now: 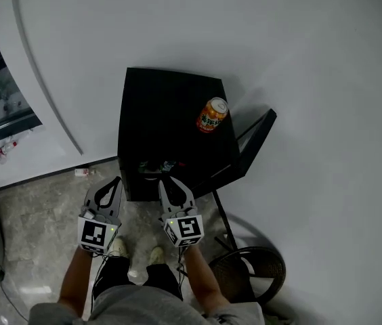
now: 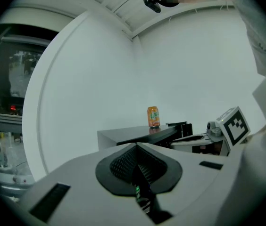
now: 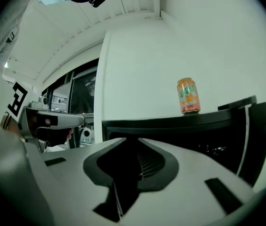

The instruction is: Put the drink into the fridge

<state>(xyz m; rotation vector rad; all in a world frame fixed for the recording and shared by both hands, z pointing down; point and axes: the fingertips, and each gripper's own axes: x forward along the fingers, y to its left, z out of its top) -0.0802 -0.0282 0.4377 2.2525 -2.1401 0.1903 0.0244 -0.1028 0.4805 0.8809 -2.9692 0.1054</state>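
Drink can, orange, stands upright on top of the black fridge, toward its right side, ahead of both tongs and untouched. Left gripper and right gripper hover side by side at the fridge's near edge, each with jaws together, holding nothing.

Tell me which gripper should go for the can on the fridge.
Right, probably. The can sits toward the black fridge top's right edge, and the right gripper is nearer it than the left gripper. Both are empty with jaws together, so it must open first.
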